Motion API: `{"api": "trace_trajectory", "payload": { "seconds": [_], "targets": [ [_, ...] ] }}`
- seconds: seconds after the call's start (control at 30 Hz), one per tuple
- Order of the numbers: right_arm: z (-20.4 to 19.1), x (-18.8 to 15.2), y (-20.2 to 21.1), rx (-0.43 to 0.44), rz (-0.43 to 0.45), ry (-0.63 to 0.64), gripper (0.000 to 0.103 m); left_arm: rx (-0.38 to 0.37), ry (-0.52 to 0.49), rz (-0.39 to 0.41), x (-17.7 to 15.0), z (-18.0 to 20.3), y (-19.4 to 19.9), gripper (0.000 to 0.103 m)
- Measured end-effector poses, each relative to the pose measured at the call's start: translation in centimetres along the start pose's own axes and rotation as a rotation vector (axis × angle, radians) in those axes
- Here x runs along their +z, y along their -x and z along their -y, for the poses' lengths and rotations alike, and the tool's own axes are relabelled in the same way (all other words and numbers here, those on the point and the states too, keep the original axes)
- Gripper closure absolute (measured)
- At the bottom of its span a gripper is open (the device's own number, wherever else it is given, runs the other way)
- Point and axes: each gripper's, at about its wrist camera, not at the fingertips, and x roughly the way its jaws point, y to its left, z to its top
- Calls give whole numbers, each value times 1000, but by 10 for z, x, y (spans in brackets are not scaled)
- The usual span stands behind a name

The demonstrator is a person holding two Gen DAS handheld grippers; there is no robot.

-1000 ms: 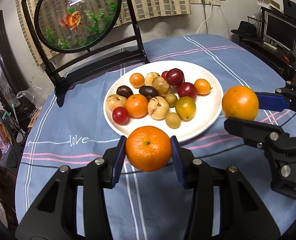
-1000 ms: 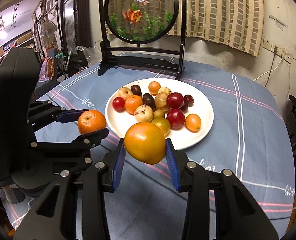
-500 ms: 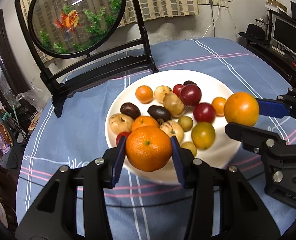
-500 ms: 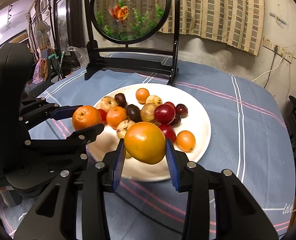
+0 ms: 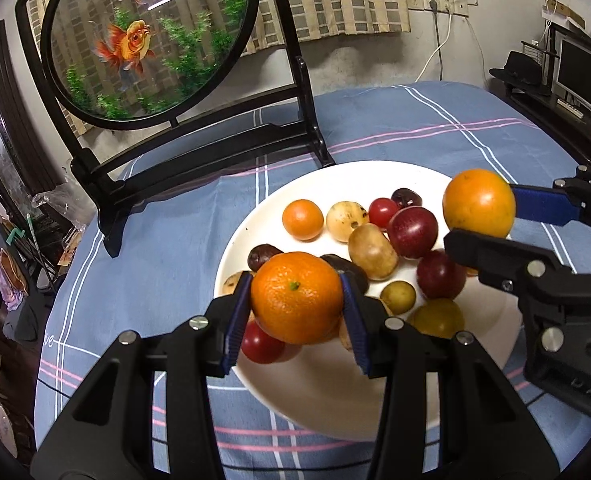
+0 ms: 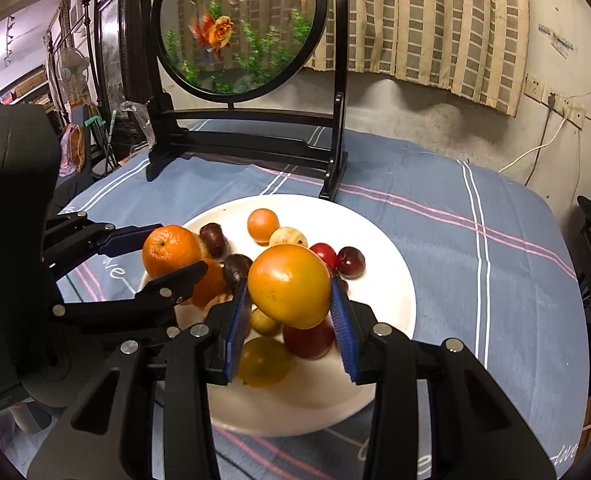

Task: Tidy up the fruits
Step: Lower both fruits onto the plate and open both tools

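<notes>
A lived-in home. A goldfish screen (image 5: 147,40) stands at twelve o'clock on the cloth-covered bench (image 5: 375,128). A striped curtain (image 6: 435,20) hangs behind.

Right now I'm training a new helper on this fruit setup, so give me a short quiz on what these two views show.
1. True or false: the left tool is empty.
2. The smooth orange fruit in the right tool is: A) resting on the cloth, B) held over the white plate, C) lying beside the goldfish screen.
3. Fill in: the tablecloth is mainly ____.

Key: 1 false, it grips a mandarin; 2 B; 3 blue.
</notes>
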Motion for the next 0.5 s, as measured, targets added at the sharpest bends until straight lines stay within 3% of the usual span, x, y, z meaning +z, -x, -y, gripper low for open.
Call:
{"api": "trace_trajectory", "payload": {
  "seconds": [0.5],
  "targets": [
    [14,19,-43,-23,-53,-49,63,32,-25,-10,11,6,-28,58]
  ]
}}
